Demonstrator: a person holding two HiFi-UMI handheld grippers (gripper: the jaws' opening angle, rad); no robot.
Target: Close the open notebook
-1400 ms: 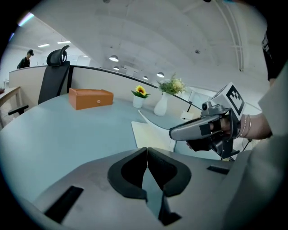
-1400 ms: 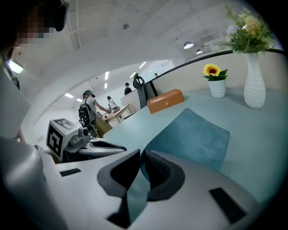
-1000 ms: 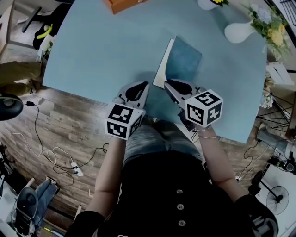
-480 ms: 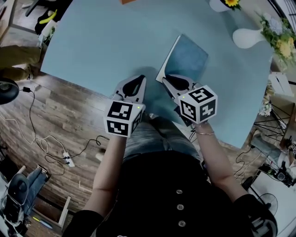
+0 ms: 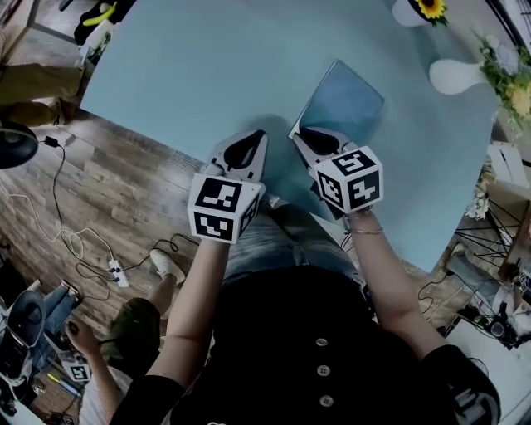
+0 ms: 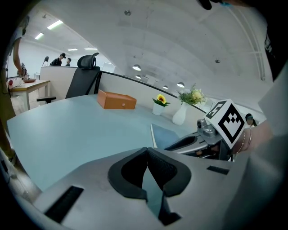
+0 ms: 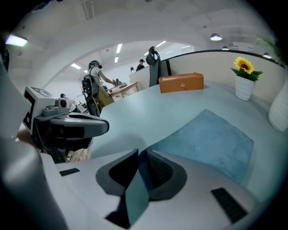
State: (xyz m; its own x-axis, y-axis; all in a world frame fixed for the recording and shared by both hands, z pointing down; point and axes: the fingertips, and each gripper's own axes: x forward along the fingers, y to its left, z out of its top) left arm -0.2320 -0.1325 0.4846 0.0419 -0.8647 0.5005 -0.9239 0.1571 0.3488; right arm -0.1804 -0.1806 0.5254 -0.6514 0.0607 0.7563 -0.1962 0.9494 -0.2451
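The notebook [image 5: 347,101] lies on the light blue table [image 5: 191,75] with its blue cover up; it also shows in the left gripper view [image 6: 167,134] and the right gripper view [image 7: 211,139]. My right gripper [image 5: 300,133] is at its near left corner. A thin blue strip, which looks like the cover's edge, sits between its pads [image 7: 141,152], so it looks shut on the cover. My left gripper [image 5: 258,134] hovers just left of the notebook, apart from it, shut and empty [image 6: 146,150].
A white vase [image 5: 455,76] and a sunflower pot [image 5: 415,10] stand at the far right of the table. An orange box [image 6: 116,100] sits at the far side. Cables lie on the wooden floor at left, and another person's arm [image 5: 91,365] shows at lower left.
My right gripper has sunk toward the table at the notebook's corner. The white page strip along the notebook's left edge has shrunk. A person's arm has come into view at lower left.
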